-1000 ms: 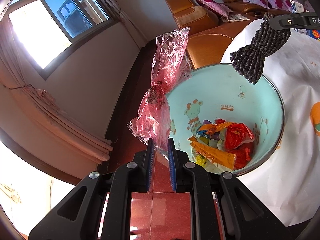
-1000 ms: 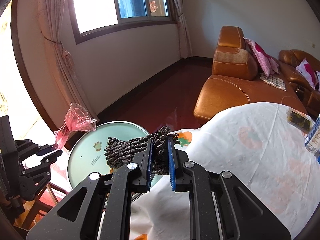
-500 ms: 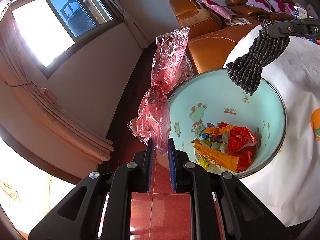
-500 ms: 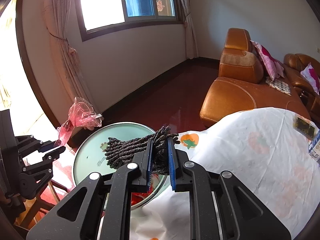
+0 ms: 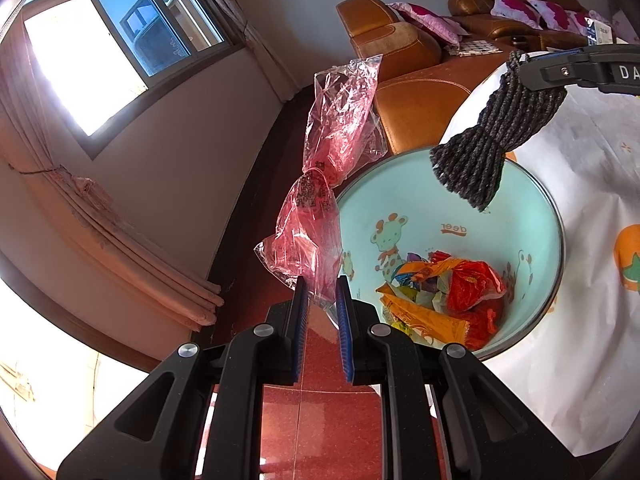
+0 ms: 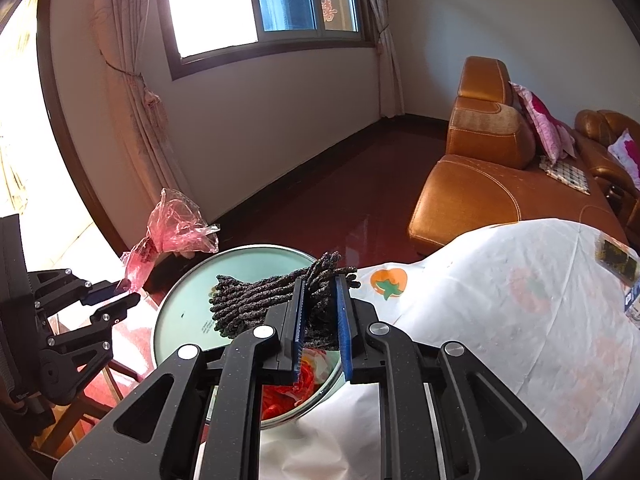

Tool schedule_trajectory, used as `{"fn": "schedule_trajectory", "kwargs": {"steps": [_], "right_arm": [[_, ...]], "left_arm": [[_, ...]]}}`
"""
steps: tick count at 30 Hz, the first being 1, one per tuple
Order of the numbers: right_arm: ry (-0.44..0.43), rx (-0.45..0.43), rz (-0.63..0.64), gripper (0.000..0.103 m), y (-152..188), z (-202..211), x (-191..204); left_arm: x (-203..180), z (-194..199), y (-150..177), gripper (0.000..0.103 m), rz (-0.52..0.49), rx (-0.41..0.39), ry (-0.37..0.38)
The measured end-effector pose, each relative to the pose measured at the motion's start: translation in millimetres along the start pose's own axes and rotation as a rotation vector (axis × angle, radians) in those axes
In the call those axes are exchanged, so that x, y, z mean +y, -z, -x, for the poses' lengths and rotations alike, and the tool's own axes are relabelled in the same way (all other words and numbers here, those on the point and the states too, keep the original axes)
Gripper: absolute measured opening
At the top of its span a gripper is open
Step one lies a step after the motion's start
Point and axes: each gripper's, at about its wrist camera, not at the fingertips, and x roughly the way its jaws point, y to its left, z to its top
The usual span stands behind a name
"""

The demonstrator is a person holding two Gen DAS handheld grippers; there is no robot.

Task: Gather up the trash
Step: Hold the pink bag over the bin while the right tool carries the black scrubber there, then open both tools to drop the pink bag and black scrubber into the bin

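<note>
Each fisheye looks forward along its own claw, the left one close over the teal bin [image 5: 452, 216] toward the sofa [image 5: 416, 100], the right one toward the window [image 6: 264, 4]; both share bin and sofa.

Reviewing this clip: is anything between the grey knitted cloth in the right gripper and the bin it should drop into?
Nothing visible. The knitted cloth hangs from the right gripper over the open bin; the pink bag in the left gripper stays at the rim's side.
</note>
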Motion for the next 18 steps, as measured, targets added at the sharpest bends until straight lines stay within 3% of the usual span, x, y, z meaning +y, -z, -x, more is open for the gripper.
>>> {"fn": "schedule_trajectory", "kwargs": {"steps": [5, 6, 7, 9, 12, 15, 18], "right_arm": [[-0.017, -0.008, -0.006, 0.021, -1, -3, 4], [-0.017, -0.009, -0.009, 0.026, -1, -4, 4], [-0.013, -0.016, -0.014, 0.03, -1, -4, 3], [-0.012, -0.022, -0.02, 0.04, -1, -3, 2], [-0.016, -0.025, -0.033, 0.047, 2, -2, -1], [-0.012, -0.036, -0.05, 0.051, 4, 6, -5], [0.011, -0.059, -0.068, 0.054, 8, 23, -12]], "left_arm": [[-2, 1, -2, 0.017, 0.005, -0.007, 0.008], [-1, 1, -3, 0.025, 0.014, -0.01, 0.005], [0, 2, -3, 0.042, 0.024, -0.016, 0.003], [2, 4, -3, 0.054, 0.035, -0.029, -0.004], [2, 5, -4, 0.057, 0.044, -0.036, 0.011], [3, 9, -6, 0.073, 0.065, -0.055, 0.001], [9, 19, -9, 0.078, 0.114, -0.086, 0.009]]}}
